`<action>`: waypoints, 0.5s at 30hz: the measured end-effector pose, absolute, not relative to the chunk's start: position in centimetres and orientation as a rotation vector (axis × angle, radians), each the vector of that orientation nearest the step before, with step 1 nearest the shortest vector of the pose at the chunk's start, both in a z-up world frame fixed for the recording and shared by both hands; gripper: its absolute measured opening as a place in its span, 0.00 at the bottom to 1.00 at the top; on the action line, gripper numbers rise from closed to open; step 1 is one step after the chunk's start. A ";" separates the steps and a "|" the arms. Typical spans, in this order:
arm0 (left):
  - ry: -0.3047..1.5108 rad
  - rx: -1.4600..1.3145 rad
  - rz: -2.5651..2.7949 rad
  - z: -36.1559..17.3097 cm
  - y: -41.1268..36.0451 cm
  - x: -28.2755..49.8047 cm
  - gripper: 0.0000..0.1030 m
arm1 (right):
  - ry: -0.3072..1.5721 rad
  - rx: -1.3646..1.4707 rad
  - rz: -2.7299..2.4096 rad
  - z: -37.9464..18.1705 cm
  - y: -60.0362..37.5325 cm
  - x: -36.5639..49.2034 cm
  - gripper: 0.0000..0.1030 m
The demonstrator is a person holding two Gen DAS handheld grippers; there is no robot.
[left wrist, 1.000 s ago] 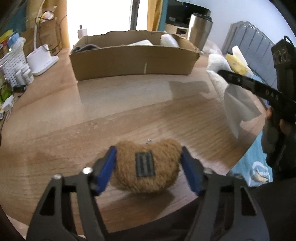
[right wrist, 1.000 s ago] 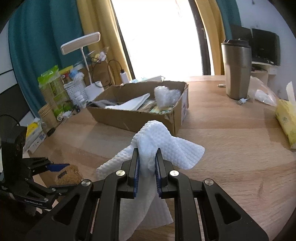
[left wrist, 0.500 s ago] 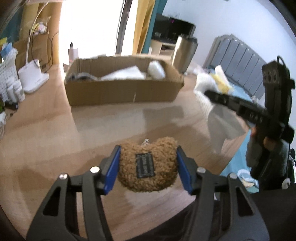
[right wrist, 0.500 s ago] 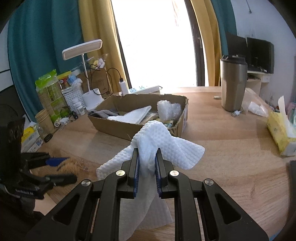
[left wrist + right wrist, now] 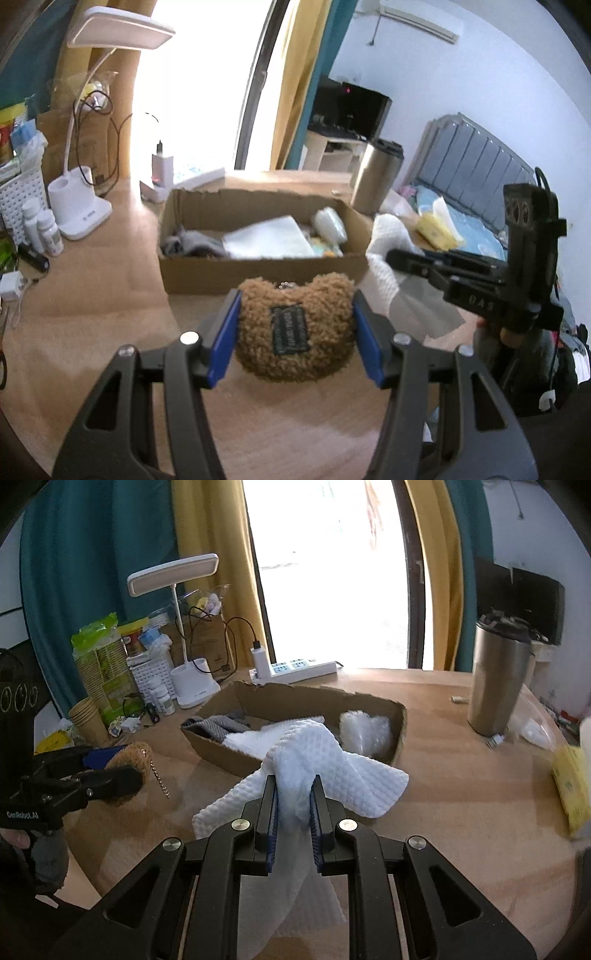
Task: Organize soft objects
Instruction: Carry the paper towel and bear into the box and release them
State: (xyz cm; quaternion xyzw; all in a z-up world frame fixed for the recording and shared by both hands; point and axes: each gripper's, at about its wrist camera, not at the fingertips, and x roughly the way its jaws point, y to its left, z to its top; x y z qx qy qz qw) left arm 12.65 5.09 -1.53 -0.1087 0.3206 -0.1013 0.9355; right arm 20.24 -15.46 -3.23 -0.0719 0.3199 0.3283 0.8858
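1. Left gripper (image 5: 295, 328): blue pads clamped on a brown plush pouch (image 5: 293, 334), held clear of the table (image 5: 92, 295). Its long axis ran 3 to 9 o'clock across the fingers; its dark label faced the camera and its chain end pointed to 12.
2. Right gripper (image 5: 293, 805): jaws clenched tight on a bunched white cloth (image 5: 325, 771), loose ends hanging toward 6 and spreading toward 3.
3. Box (image 5: 258, 273): open cardboard, at 12 o'clock from both grippers, long axis crosswise; it held grey fabric, white sheets and a wrapped bundle.
4. Judgement: both loads needed carrying forward over the near wall; the left gripper appeared nearer.
5. Beyond: lamp (image 5: 184, 627), steel tumbler (image 5: 498, 679).
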 end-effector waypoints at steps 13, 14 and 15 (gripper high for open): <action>0.585 -0.243 -0.160 -0.7 8.3 15.3 0.57 | 0.651 -0.184 0.755 -2.6 -11.1 23.5 0.16; 0.580 -0.244 -0.155 -0.7 8.5 15.4 0.57 | 0.647 -0.192 0.761 -2.5 -10.7 23.8 0.16; 0.575 -0.247 -0.152 -0.7 8.7 15.6 0.57 | 0.645 -0.197 0.764 -2.4 -10.3 23.9 0.16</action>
